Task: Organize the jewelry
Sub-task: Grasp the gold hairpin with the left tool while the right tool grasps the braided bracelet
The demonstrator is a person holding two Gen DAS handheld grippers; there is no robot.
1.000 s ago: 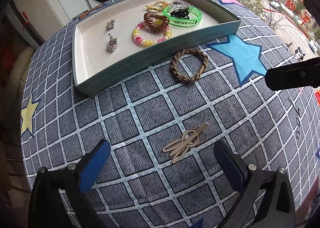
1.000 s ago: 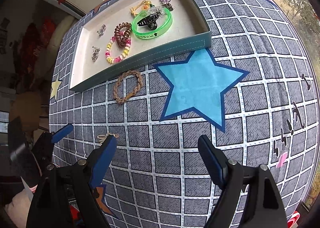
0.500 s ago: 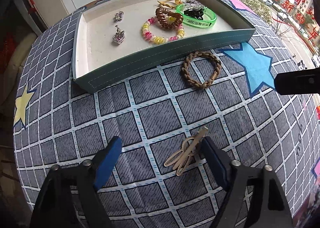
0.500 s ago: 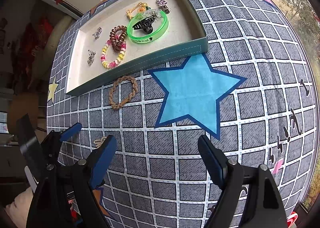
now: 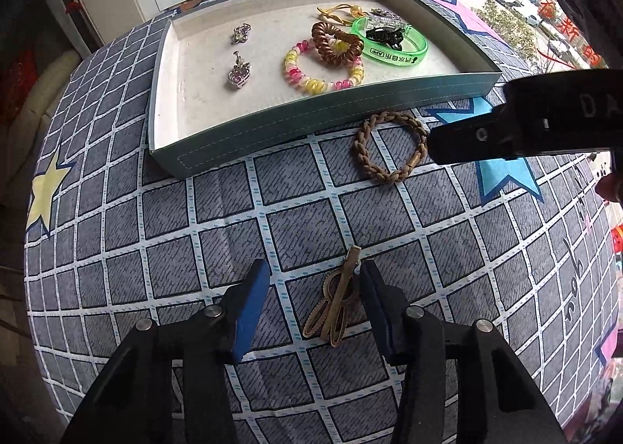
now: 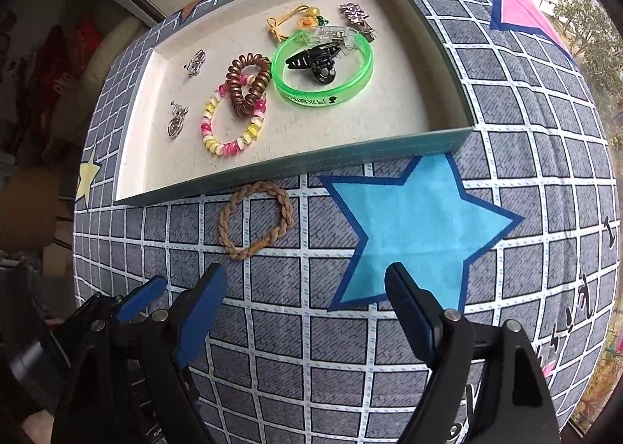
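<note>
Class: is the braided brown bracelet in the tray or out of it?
Out. The braided bracelet lies on the cloth just outside the tray front wall.

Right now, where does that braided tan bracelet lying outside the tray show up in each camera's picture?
Left wrist: braided bracelet upper right of centre, on the cloth just below the tray front wall.
Right wrist: bracelet left of centre, below that wall.
Shared landmark: blue star, at its right.

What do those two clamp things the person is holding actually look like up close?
Both are alike: the left gripper and right gripper have black angular plastic arms with silver pivot pins, ending in flat fingers faced with blue pads. No cables or sleeves show.
</note>
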